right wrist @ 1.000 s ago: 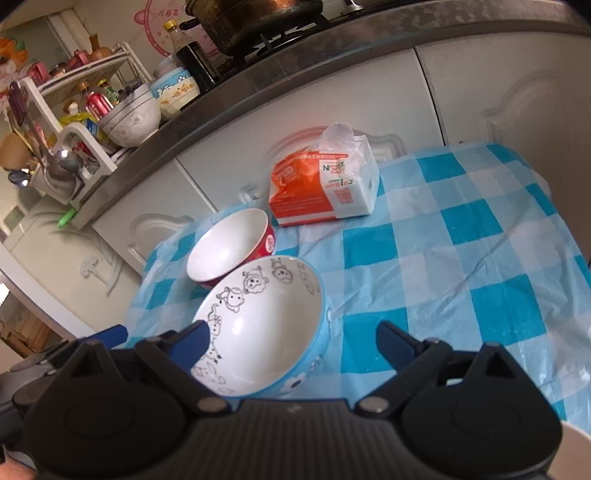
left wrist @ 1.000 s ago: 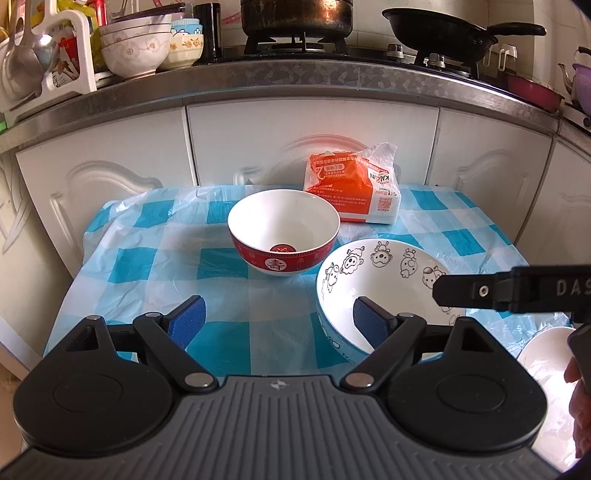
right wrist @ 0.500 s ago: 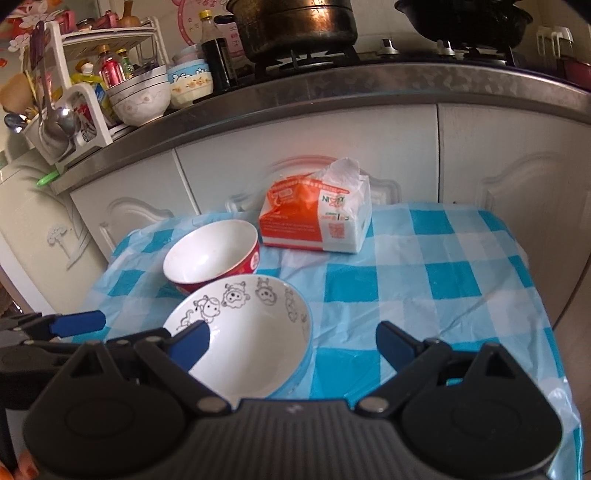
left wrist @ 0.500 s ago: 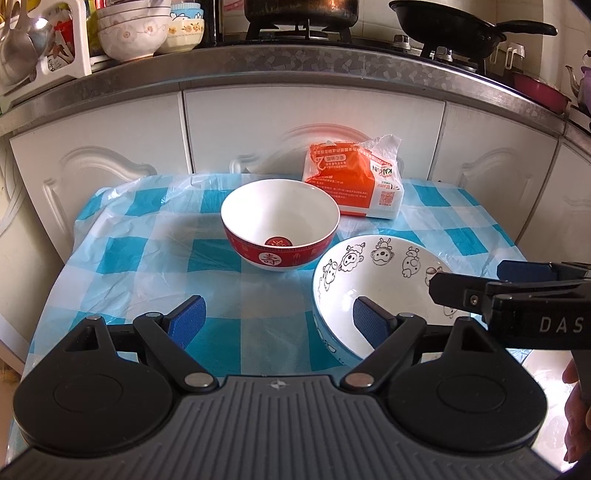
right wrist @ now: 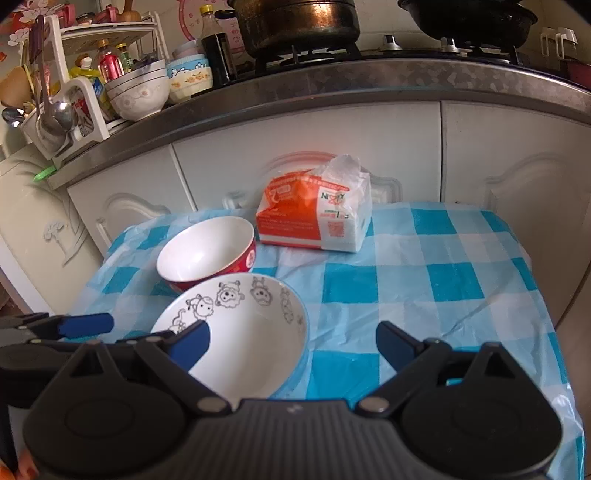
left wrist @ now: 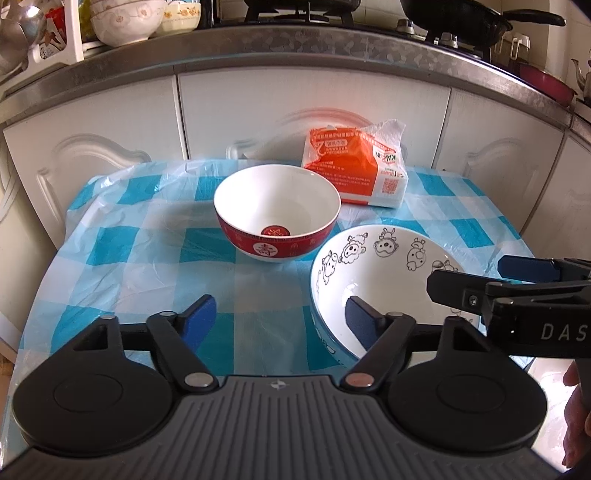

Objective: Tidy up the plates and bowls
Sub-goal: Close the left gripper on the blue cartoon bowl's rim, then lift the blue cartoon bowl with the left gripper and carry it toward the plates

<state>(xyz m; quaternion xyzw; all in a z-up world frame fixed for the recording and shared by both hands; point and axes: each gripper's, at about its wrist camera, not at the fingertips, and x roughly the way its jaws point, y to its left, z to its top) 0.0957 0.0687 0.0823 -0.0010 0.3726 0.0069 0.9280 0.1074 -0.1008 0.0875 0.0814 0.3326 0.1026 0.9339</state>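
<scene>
A red bowl with a white inside (left wrist: 277, 214) stands mid-table on the blue checked cloth (left wrist: 140, 254). Close in front of it, to the right, sits a larger white bowl with cartoon animals (left wrist: 384, 280). My left gripper (left wrist: 279, 319) is open with its jaws closing. Its right finger hangs inside the cartoon bowl and its left finger stands over the cloth, neither pad pressing the near-left rim between them. My right gripper (right wrist: 293, 341) is open wide, with the cartoon bowl's (right wrist: 251, 332) right rim between its fingers. The red bowl (right wrist: 207, 254) lies beyond.
An orange and white tissue pack (left wrist: 354, 166) rests at the table's back edge against white cabinet doors (left wrist: 110, 122). The counter above carries stacked bowls (right wrist: 140, 92), a utensil rack, a pot (right wrist: 295, 22) and a pan. The cloth hangs over the table's right edge (right wrist: 546, 295).
The right wrist view has rolled from tilted to level. The left gripper's fingers have drawn slightly closer together. Both bowls have stayed where they were.
</scene>
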